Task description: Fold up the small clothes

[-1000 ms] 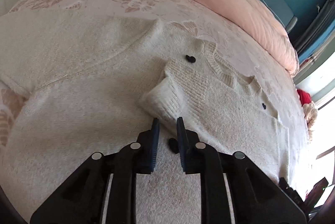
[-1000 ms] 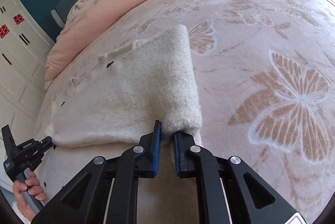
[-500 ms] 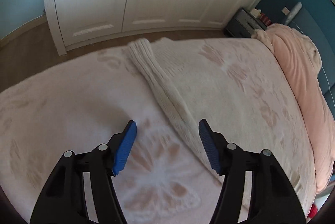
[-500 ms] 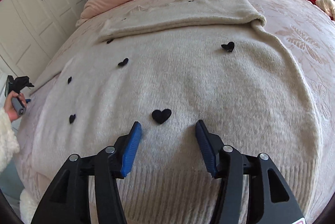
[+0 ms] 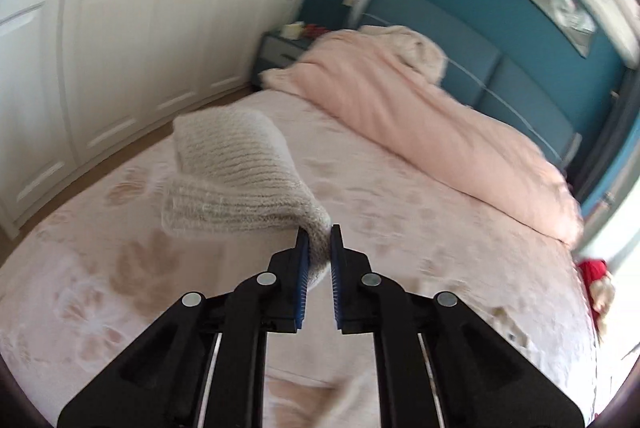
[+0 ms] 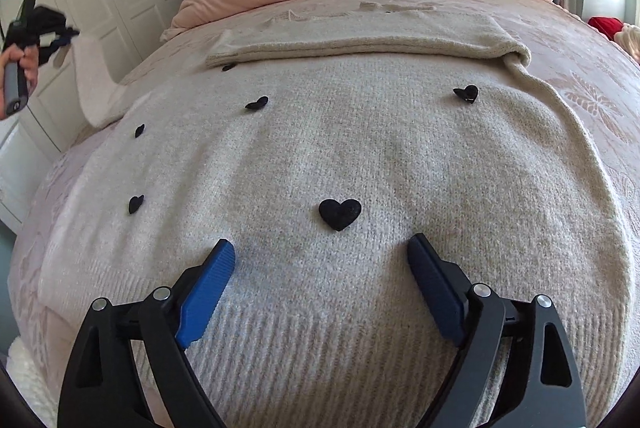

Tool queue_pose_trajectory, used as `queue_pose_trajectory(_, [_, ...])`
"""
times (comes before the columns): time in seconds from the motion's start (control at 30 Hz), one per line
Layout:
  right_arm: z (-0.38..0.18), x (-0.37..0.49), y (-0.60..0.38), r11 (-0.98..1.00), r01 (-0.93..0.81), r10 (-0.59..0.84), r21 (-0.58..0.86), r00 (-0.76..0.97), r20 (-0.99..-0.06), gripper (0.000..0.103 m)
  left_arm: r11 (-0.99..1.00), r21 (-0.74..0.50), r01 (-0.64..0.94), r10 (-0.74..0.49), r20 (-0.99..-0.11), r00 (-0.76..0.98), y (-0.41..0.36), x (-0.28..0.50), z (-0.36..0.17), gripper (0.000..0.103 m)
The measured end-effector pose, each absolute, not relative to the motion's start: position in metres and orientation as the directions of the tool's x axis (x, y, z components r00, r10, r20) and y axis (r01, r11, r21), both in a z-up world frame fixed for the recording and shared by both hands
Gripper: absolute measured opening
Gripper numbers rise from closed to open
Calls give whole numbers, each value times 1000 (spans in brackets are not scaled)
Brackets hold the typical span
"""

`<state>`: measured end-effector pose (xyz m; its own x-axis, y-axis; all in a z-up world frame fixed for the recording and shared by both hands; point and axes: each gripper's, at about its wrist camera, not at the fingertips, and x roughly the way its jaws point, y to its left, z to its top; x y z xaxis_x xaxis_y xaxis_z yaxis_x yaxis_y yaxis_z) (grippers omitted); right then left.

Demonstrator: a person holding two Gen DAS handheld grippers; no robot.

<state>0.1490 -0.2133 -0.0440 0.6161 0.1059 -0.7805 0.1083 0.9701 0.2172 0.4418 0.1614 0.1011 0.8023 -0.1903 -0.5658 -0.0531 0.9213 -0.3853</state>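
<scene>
A cream knit sweater (image 6: 360, 156) with small black hearts (image 6: 340, 214) lies flat on the bed, one sleeve (image 6: 360, 36) folded across its top. My left gripper (image 5: 319, 252) is shut on the ribbed end of the other sleeve (image 5: 236, 184) and holds it up off the bed. In the right wrist view that gripper (image 6: 40, 28) shows at far left in a hand (image 6: 18, 68). My right gripper (image 6: 320, 245) hovers over the sweater's lower body near the hem. Its jaws are opening wide, and the pads press on nothing.
A pink duvet (image 5: 420, 116) is heaped at the head of the bed against a blue headboard (image 5: 460, 40). White wardrobe doors (image 5: 140, 8) and a nightstand (image 5: 280, 48) stand to the left. A red item (image 5: 592, 268) lies at the bed's right edge.
My left gripper opened, swung over to the long sleeve, shut on its end and lifted it. My right gripper let go of the folded sleeve, moved over the sweater's body and spread wider.
</scene>
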Motion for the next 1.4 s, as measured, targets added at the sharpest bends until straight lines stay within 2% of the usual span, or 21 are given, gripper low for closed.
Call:
queue_pose_trajectory(0.1, [-43, 149, -215, 966, 106, 119, 234, 621, -775, 86, 885, -450, 120, -386, -563, 731, 63, 424, 99, 10])
queue_pose_trajectory(0.13, [-43, 148, -216, 964, 105, 126, 242, 623, -772, 87, 878, -453, 154, -421, -580, 697, 32, 418, 89, 14])
queue_pose_trajectory(0.23, [-42, 147, -220, 954, 102, 157, 282, 632, -759, 87, 858, -466, 217, -501, -660, 560, -48, 397, 37, 20])
queue_pose_trajectory(0.33, [-38, 149, -225, 941, 107, 186, 320, 628, -756, 87, 869, -458, 187, -489, -739, 462, -78, 373, -18, 22])
queue_pose_trajectory(0.4, [-28, 153, -233, 924, 129, 209, 359, 616, -759, 87, 850, -511, 127, -511, -743, 432, -63, 361, -37, 23])
queue_pose_trajectory(0.5, [-11, 176, -257, 884, 168, 247, 437, 625, -741, 87, 808, -589, 14, -527, -712, 463, -11, 358, -47, 37])
queue_pose_trajectory(0.63, [3, 245, -287, 850, 225, 240, 476, 640, -730, 83, 785, -602, -149, -454, -721, 524, 61, 385, -52, 38])
queue_pose_trajectory(0.8, [-8, 340, -291, 852, 256, 234, 456, 593, -770, 81, 636, -690, -345, -453, -696, 557, 125, 408, -69, 38])
queue_pose_trajectory(0.9, [-23, 373, -276, 857, 276, 230, 435, 551, -802, 60, 572, -721, -391, -465, -678, 569, 137, 416, -77, 38])
queue_pose_trajectory(0.93, [-27, 379, -272, 860, 283, 221, 424, 542, -811, 43, 559, -729, -394, -473, -671, 571, 140, 418, -79, 37])
queue_pose_trajectory(0.97, [-29, 386, -267, 863, 288, 219, 416, 528, -821, 20, 548, -733, -403, -474, -669, 573, 140, 421, -80, 37])
queue_pose_trajectory(1.0, [-30, 390, -264, 858, 287, 233, 426, 522, -821, 9, 539, -736, -409, -475, -667, 574, 142, 423, -80, 34])
queue_pose_trajectory(1.03, [-29, 392, -262, 848, 287, 250, 445, 524, -814, 9, 530, -740, -415, -477, -664, 576, 143, 425, -80, 22])
queue_pose_trajectory(1.1, [-6, 394, -261, 848, 253, 251, 466, 583, -773, 8, 507, -756, -415, -470, -645, 602, 146, 427, -72, 7])
queue_pose_trajectory(1.2, [60, 386, -277, 839, 171, 247, 516, 725, -642, 7, 554, -759, -341, -433, -613, 661, 143, 423, -42, 7])
queue_pose_trajectory(1.27, [92, 375, -298, 846, 143, 215, 513, 789, -575, 7, 595, -751, -287, -455, -609, 650, 126, 425, -35, 8])
queue_pose_trajectory(1.33, [92, 368, -318, 876, 186, 135, 445, 792, -596, 7, 656, -710, -257, -461, -646, 608, 100, 427, -42, 8])
queue_pose_trajectory(1.4, [51, 371, -342, 880, 277, 77, 385, 718, -692, 7, 723, -641, -259, -422, -706, 569, 78, 428, -60, 8])
